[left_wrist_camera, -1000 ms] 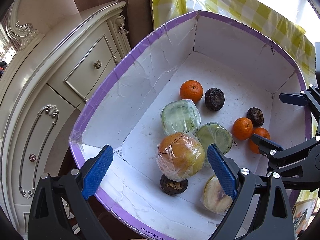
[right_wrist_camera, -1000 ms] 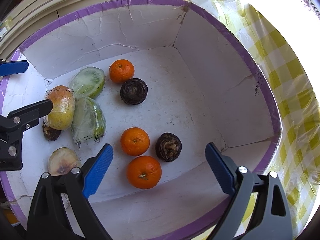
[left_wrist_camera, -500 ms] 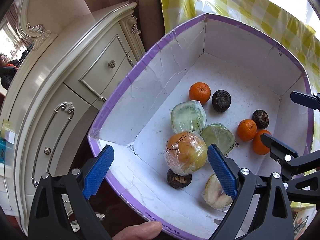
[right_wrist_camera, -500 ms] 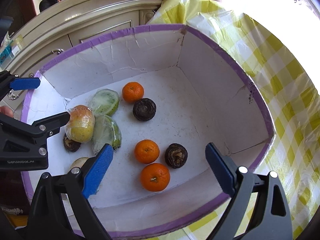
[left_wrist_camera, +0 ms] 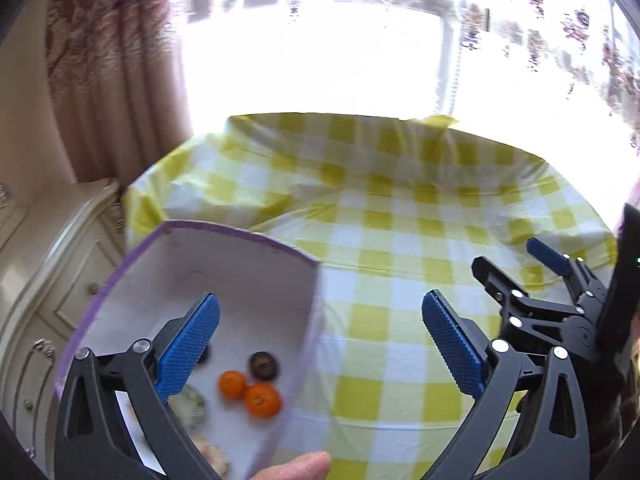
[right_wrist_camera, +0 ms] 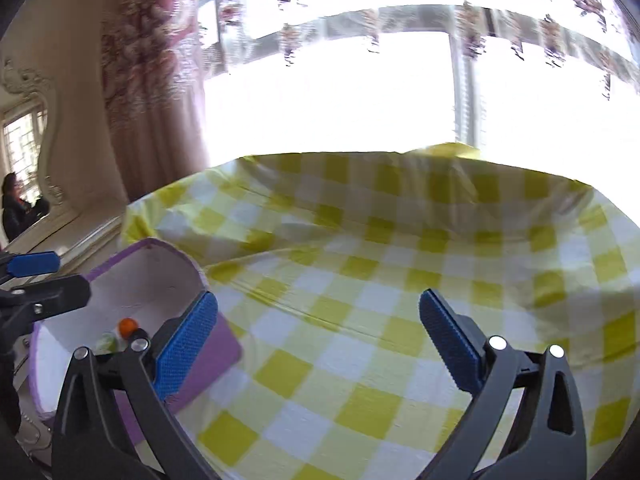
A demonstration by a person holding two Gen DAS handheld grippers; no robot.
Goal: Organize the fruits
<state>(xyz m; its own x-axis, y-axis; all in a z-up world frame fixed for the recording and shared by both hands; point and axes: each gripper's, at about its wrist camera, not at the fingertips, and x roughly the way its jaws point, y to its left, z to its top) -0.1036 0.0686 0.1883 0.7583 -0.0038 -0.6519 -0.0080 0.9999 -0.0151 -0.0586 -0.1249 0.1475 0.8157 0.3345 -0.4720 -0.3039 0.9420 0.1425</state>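
The fruits — two small round orange mandarins (left_wrist_camera: 248, 394), a dark brown wrinkled round fruit (left_wrist_camera: 263, 365) touching them, and a pale green plastic-wrapped fruit (left_wrist_camera: 190, 403) half hidden — lie on the floor of the white foam box with a purple taped rim (left_wrist_camera: 240, 236). In the left wrist view the mandarins sit low between the jaws, close behind the left-hand blue pad. The left gripper (left_wrist_camera: 320, 344) has its jaws opening wide with nothing between the pads, which straddle the box's right wall.

From the right gripper (right_wrist_camera: 318, 340) the box (right_wrist_camera: 160, 248) lies well off to the left, beyond its left-hand pad; only one mandarin (right_wrist_camera: 128, 325) and a scrap of green show there. Its jaws are also opening and empty, aimed at bare yellow-and-white checked tablecloth (right_wrist_camera: 400, 280).

So the left gripper is the nearer one, and any reach for fruit would need it to tip down and left into the box. The round fruits offer no long axis to line up on.

Much is unclear: both views are blurred, the box's near end is cut off behind the gripper body, and a fingertip (left_wrist_camera: 298, 468) of the person intrudes at the bottom edge. The cream carved cabinet (left_wrist_camera: 52, 280) stands just beside the box.
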